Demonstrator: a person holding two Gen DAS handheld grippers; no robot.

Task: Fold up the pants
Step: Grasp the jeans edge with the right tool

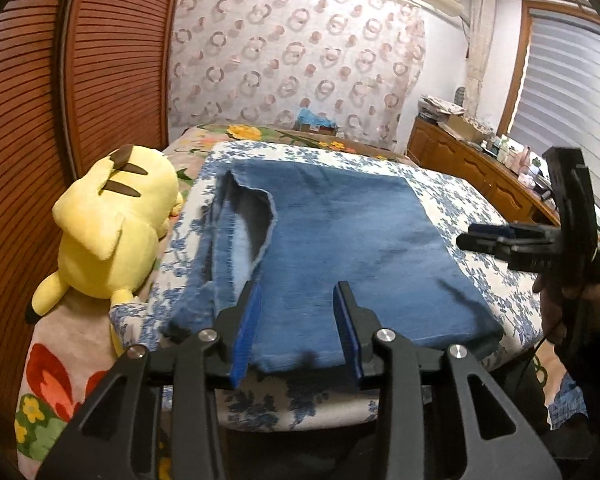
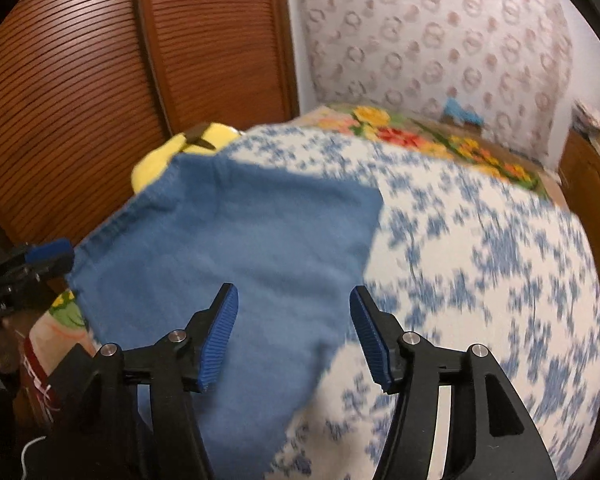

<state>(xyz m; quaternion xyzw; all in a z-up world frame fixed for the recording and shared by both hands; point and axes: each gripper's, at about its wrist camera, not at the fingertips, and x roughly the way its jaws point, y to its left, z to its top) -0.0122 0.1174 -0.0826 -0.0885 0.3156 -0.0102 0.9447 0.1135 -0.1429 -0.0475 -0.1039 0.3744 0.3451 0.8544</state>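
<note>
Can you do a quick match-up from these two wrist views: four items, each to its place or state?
Items:
1. jeans
2. yellow plush toy
3. left hand-held gripper
4. wooden dresser

Places/states:
A. along the wall under the window blind
B. jaws apart, gripping nothing
C. lying by the slatted wooden doors, left of the denim
D. folded on the blue-flowered cover

Pairs: 1-D, 2-C, 3-B, 4-A
</note>
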